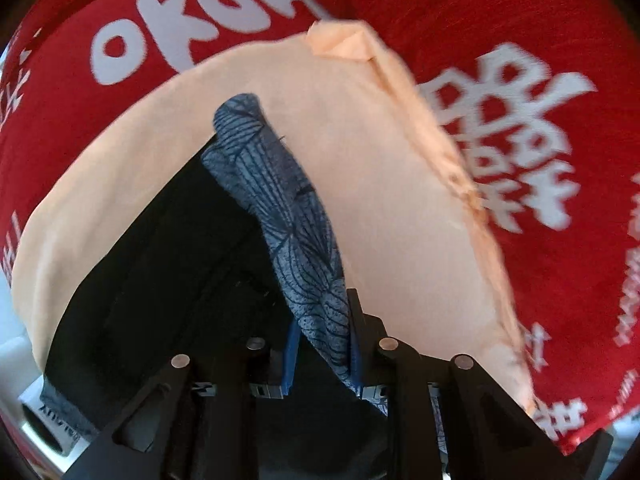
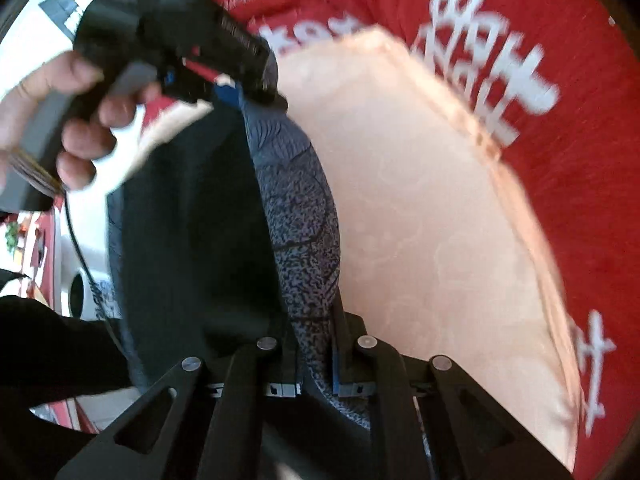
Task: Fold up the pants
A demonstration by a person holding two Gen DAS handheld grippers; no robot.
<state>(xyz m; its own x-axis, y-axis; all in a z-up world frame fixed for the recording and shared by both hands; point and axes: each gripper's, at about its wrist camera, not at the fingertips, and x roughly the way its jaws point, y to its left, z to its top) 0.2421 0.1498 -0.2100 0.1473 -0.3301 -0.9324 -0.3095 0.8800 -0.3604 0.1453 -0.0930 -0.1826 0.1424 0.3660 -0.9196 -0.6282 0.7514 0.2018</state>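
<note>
So both grippers are pinching the same pair of pants, a blue-grey fabric with a dark leaf-line print and a darker, near-black side hanging to the left of the printed edge.

Starting closest to the lens: the left gripper is sitting with its blue-padded fingers closed tight on a bunched ridge of the pants, cloth squeezed right between the pads. From that pinch the printed edge is running up and away as a rolled ridge, with the dark side of the pants draping down beside it.

Same deal in the right wrist view: the right gripper is clamped on the pants, the speckled print wedged between its two fingers, and the ridge of fabric is stretching away from it toward the other gripper, which is biting the far end of that same edge. A person's hand is wrapping around that gripper's grey handle, a thin black cable dangling under it.

Behind the pants, a peach cloth is lying flat, one far corner folded over on itself. Beyond the peach cloth, a red cloth with big white lettering is spreading out underneath everything. It's blurry in both views.
</note>
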